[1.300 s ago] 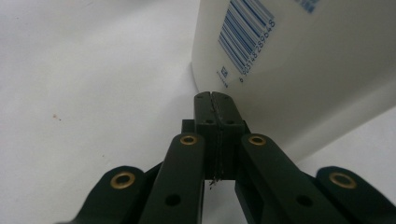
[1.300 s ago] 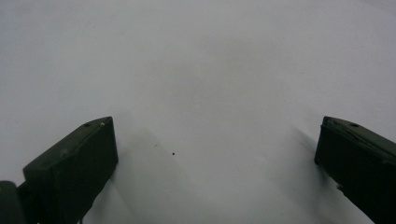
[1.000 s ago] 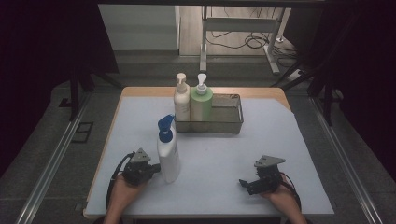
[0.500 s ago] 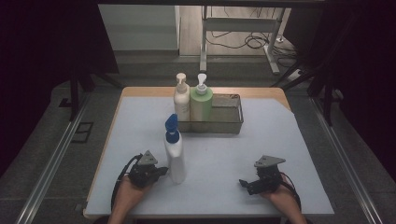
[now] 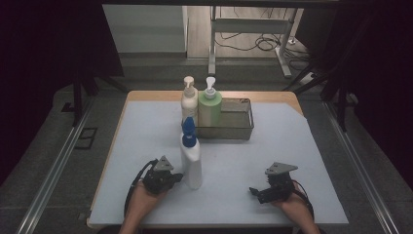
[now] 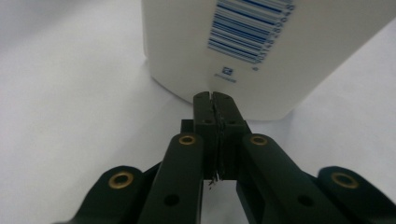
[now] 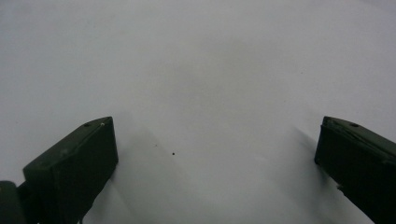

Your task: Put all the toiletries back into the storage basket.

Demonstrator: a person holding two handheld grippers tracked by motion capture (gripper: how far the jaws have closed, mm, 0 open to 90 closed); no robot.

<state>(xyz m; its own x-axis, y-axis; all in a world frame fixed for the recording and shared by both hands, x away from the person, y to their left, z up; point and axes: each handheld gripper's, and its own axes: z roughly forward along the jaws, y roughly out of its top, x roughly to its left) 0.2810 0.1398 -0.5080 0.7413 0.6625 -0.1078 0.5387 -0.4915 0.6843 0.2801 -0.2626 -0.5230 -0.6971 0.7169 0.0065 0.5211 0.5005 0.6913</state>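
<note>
up close [image 6: 254, 37] bottle — barcode label

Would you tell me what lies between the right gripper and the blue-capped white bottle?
Nothing: in the high view, bare white table cover separates the right gripper from the white bottle.

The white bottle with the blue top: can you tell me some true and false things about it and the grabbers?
1. The white bottle with the blue top stands upright on the table. True.
2. The left gripper is wide open. False: its jaws are shut together, right at the bottle's base.
3. The right gripper holds a bottle. False: its jaws are open with nothing between them.
4. Two pump bottles stand at the metal tray. True.
</note>
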